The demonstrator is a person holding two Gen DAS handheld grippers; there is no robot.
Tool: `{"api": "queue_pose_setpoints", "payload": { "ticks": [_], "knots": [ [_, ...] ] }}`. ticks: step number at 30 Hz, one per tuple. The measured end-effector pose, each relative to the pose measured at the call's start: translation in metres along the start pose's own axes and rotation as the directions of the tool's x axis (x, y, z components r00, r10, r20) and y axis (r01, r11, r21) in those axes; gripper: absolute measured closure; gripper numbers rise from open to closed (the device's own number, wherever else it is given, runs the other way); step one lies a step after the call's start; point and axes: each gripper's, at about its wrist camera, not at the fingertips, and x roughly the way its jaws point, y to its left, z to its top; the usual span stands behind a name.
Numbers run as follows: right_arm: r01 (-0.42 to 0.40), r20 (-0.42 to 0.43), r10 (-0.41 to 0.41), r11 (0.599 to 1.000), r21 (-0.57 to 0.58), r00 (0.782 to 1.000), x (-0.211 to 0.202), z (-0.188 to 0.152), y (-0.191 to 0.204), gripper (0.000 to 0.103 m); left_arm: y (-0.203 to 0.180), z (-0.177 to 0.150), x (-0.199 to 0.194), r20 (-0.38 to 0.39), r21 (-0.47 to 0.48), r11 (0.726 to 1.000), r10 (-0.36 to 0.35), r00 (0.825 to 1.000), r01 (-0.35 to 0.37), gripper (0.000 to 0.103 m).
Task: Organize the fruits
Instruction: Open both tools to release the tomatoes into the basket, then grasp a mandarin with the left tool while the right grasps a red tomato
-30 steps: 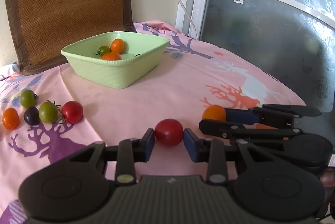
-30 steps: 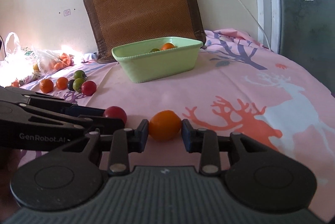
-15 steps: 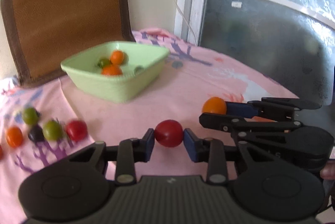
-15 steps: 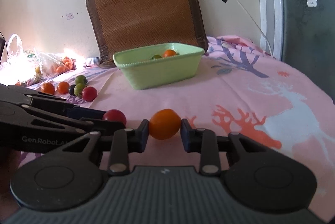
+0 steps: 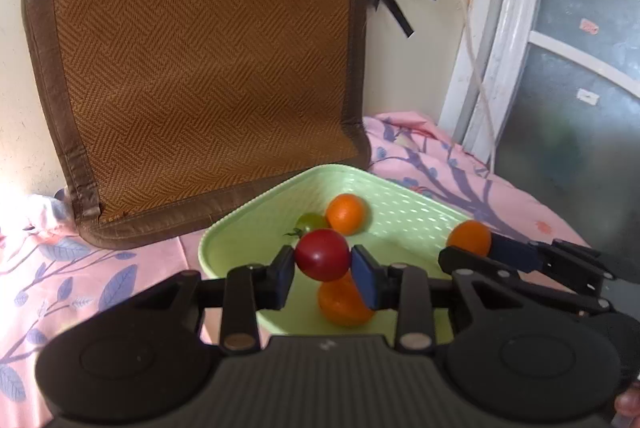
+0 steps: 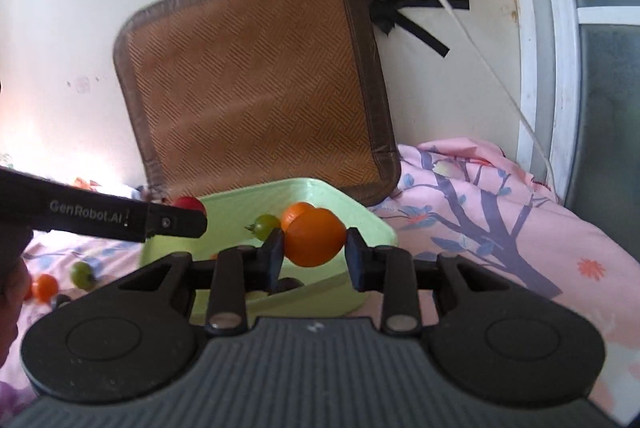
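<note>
While both grippers sit over the green bowl [image 5: 420, 206], each has a fruit clamped. Left gripper [image 5: 323, 273]: jaws nearly closed, pads pressing both sides of a red tomato [image 5: 322, 254], held above the bowl's near half. Right gripper [image 6: 314, 260]: jaws narrow, pinching an orange tomato [image 6: 315, 238] between the pads, also above the bowl interior; in the left wrist view that gripper comes in from the right, its fruit over the bowl's right rim.

Bowl contents: two orange fruits, one at the back [image 5: 345, 213] and one at the front [image 5: 343, 302] directly under the red tomato, plus a green tomato [image 5: 310, 221] with its stalk on, touching the back orange one. Right wrist view also shows something dark low in the bowl, can't tell what.

Bowl rests on a pink printed cloth [image 6: 500, 228], just in front of a brown woven cushion [image 5: 200, 48] leaning on the wall. Loose on the cloth left of the bowl: a green tomato [image 6: 82, 274] and an orange one [image 6: 45, 287], blurred.
</note>
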Motion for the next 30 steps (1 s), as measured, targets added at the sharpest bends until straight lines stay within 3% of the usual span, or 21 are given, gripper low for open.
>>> {"api": "queue_pose_setpoints", "payload": {
  "ticks": [3, 8, 14, 18, 23, 26, 29, 30],
  "knots": [
    [0.014, 0.008, -0.014, 1.000, -0.016, 1.000, 0.007, -0.003, 0.002, 0.067, 0.000, -0.002, 0.011, -0.013, 0.007, 1.000, 0.020, 1.000, -0.019, 0.062],
    [0.024, 0.030, -0.023, 0.999, -0.021, 0.999, 0.005, -0.003, 0.001, 0.057, 0.001, -0.006, 0.006, -0.017, -0.009, 1.000, 0.027, 0.999, -0.027, 0.061],
    [0.011, 0.077, -0.012, 1.000, 0.014, 0.997, -0.022, 0.002, 0.004, 0.057, 0.036, -0.017, -0.085, 0.135, -0.085, 0.996, 0.025, 0.991, -0.013, 0.061],
    [-0.085, 0.076, 0.081, 0.995, 0.043, 0.994, -0.054, -0.007, 0.021, 0.057, 0.069, -0.048, -0.147, 0.167, -0.129, 0.986, 0.125, 0.978, -0.104, 0.061],
    [-0.244, -0.041, 0.248, 0.967, 0.078, 0.968, -0.066, -0.030, 0.059, 0.060, 0.116, -0.103, -0.190, 0.101, -0.226, 0.943, 0.274, 0.956, -0.246, 0.061],
    [-0.302, -0.103, 0.311, 0.949, 0.090, 0.945, -0.065, -0.038, 0.084, 0.061, 0.139, -0.126, -0.199, 0.069, -0.283, 0.924, 0.286, 0.956, -0.256, 0.061],
    [-0.322, -0.120, 0.325, 0.946, 0.044, 0.938, -0.064, -0.041, 0.109, 0.061, 0.146, -0.132, -0.194, 0.051, -0.273, 0.928, 0.277, 0.960, -0.253, 0.060],
    [-0.314, -0.120, 0.315, 0.949, 0.026, 0.941, -0.062, -0.040, 0.115, 0.061, 0.146, -0.131, -0.190, 0.051, -0.263, 0.932, 0.272, 0.961, -0.249, 0.053]
  ]
}}
